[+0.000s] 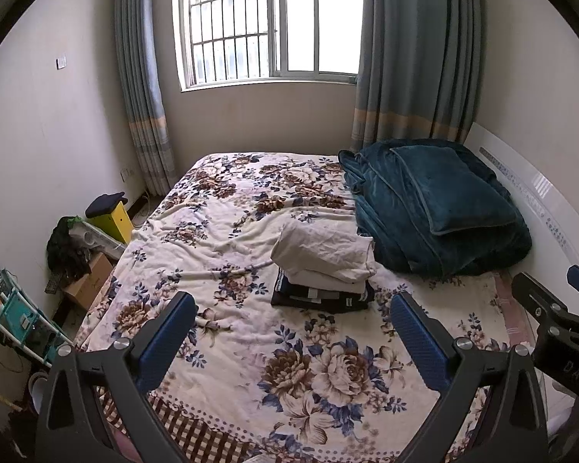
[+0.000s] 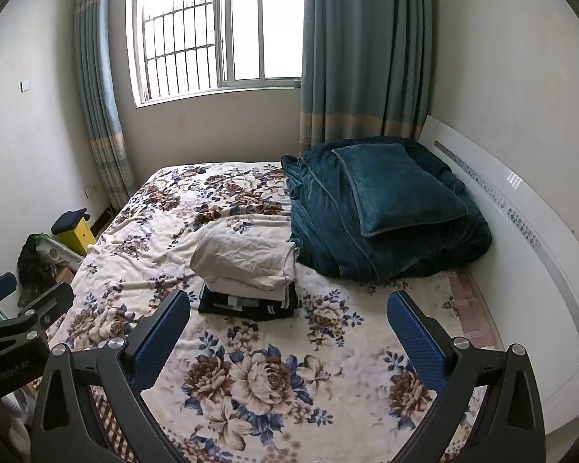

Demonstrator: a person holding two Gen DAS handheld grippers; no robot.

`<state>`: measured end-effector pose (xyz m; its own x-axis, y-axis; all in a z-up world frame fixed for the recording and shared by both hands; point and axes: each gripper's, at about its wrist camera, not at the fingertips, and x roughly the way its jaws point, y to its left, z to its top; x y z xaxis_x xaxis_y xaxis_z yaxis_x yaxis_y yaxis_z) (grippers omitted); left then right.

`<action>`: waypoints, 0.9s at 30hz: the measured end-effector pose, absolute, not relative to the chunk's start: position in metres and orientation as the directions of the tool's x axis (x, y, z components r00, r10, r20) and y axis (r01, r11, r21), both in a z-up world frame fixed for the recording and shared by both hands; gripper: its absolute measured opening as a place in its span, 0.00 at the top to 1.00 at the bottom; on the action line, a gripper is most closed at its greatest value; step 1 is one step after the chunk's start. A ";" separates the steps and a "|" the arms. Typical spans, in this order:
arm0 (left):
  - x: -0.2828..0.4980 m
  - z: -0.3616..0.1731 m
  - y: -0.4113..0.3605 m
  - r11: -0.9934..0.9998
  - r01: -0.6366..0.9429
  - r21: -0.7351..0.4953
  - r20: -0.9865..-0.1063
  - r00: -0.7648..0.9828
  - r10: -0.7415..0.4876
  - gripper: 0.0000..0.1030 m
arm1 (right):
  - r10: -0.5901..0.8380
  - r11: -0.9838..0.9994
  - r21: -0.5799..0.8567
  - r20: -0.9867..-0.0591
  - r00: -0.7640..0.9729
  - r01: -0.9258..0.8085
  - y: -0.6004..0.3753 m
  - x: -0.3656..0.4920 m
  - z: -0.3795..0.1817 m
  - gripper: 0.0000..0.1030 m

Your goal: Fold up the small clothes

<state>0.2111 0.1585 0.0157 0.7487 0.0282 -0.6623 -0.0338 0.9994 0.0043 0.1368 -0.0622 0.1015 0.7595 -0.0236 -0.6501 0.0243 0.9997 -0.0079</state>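
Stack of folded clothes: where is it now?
In both wrist views, the cream-topped, dark-bottomed stack of folded clothes sits mid-bed on the floral bedspread, just left of the teal plush blanket.

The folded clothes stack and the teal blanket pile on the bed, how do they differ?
The folded clothes stack is small, flat-layered and squared, beige pieces over dark ones; the teal blanket pile is much bulkier, rumpled and one colour. The stack sits mid-bed; the pile lies against the white headboard with a matching teal pillow on top. Both rest on the floral bedspread, untouched by either tool.
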 end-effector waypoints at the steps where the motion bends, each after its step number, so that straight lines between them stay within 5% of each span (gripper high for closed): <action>1: 0.213 0.016 0.158 0.999 -0.034 0.006 -0.663 0.748 0.029 0.00 | -0.022 1.000 -0.007 -0.649 0.760 0.023 -0.062 0.136 0.102 0.00; 27: 0.211 0.020 0.154 0.999 -0.035 0.003 -0.657 0.754 0.029 0.00 | -0.028 1.000 -0.011 -0.646 0.763 0.027 -0.061 0.132 0.105 0.00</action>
